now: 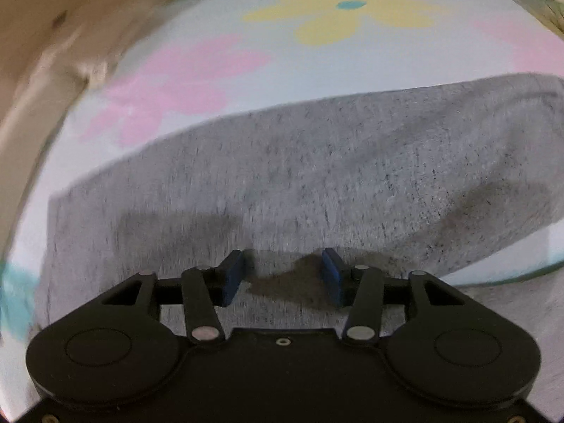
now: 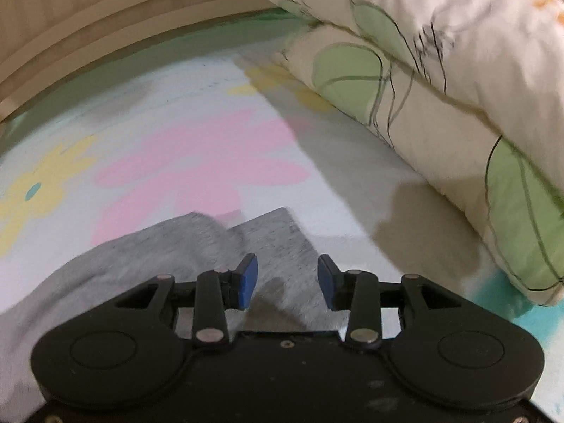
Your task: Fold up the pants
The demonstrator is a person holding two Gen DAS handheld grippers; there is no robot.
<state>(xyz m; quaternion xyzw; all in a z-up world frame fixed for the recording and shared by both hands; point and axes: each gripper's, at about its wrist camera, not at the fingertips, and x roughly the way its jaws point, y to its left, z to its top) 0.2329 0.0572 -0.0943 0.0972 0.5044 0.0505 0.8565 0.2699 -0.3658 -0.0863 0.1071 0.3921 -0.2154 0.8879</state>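
Observation:
Grey pants (image 1: pixel 317 162) lie folded flat on a bed sheet printed with flowers (image 1: pixel 197 70), stretching across the left wrist view. My left gripper (image 1: pixel 285 276) hovers over their near edge, open, with nothing between its blue pads (image 1: pixel 232 278). In the right wrist view an end of the same grey pants (image 2: pixel 197 246) lies rumpled, one flat corner pointing away. My right gripper (image 2: pixel 287 280) stands open above that end, its blue pads (image 2: pixel 248 280) apart and holding nothing.
Two cream pillows with green leaf print (image 2: pixel 440 81) are stacked at the right of the bed. A wooden bed frame (image 2: pixel 105 21) curves along the far side, and wood (image 1: pixel 38 53) also borders the sheet at the left.

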